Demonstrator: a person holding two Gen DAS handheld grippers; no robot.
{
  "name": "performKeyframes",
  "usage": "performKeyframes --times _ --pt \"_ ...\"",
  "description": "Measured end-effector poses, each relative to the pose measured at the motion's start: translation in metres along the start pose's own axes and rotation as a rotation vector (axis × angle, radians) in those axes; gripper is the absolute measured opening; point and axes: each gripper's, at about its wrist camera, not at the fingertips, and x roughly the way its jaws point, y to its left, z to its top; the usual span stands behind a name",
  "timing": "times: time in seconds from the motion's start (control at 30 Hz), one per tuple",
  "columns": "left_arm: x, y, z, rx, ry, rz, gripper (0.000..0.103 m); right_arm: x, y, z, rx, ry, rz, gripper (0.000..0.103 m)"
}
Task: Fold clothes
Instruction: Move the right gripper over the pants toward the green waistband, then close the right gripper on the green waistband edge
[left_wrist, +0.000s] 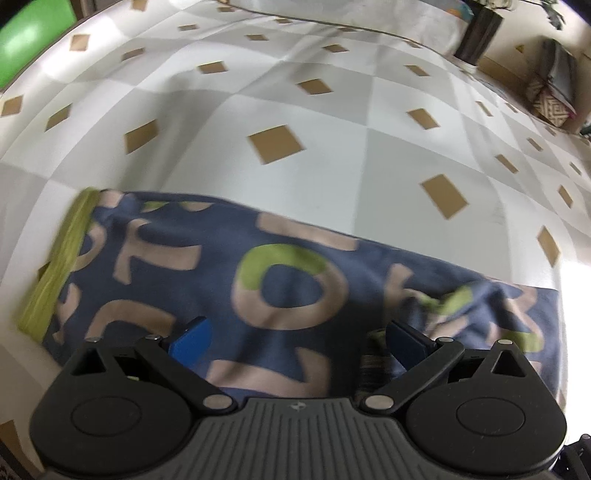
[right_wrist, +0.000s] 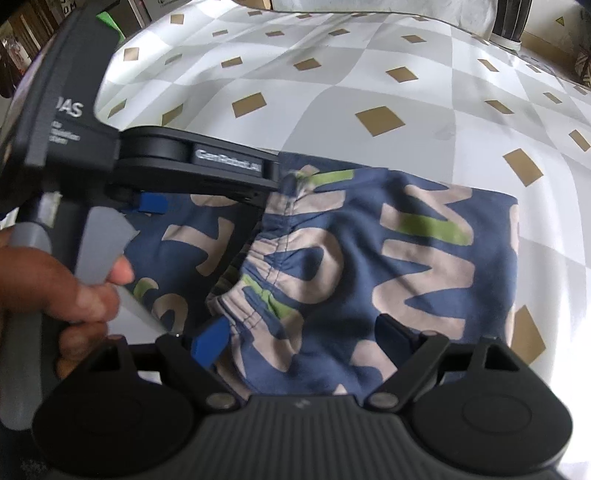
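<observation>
Both grippers (jaws wide) over blue garment (left_wrist: 280, 288) — ungripped

Both wrist views steeply down, close

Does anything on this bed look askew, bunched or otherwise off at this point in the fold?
Mostly tidy. The navy lettered garment lies flat on the checked bedsheet, but its elastic seam is bunched and puckered near the middle. Both the left gripper and right gripper are open above it.
</observation>
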Motion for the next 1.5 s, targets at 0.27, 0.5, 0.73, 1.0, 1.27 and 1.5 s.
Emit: performKeyframes --times 0.27,0.5,0.73,1.0,1.27,1.5 --pt "0.004 0.012 -0.005 0.008 0.006 0.019 0.098 0.017 -0.001 -0.001 0.041 0.072 0.011 0.088" --pt "0.006 0.003 -0.013 0.121 -0.018 0.061 0.092 0.026 0.012 0.001 -0.02 0.082 -0.034 0.092" --pt "-0.007 0.031 -0.005 0.036 0.002 -0.009 0.087 0.018 0.017 0.005 -0.042 0.046 -0.056 0.09" --pt "-0.023 0.075 0.02 -0.002 0.041 0.011 0.087 -0.004 0.05 0.005 -0.154 -0.091 -0.013 0.09" --pt "-0.029 0.115 0.046 0.077 0.059 0.05 0.087 0.013 0.099 0.007 -0.271 -0.081 0.02 0.09" --pt "-0.014 0.153 0.059 0.012 0.134 0.026 0.087 0.019 0.141 0.005 -0.391 -0.128 0.068 0.083"
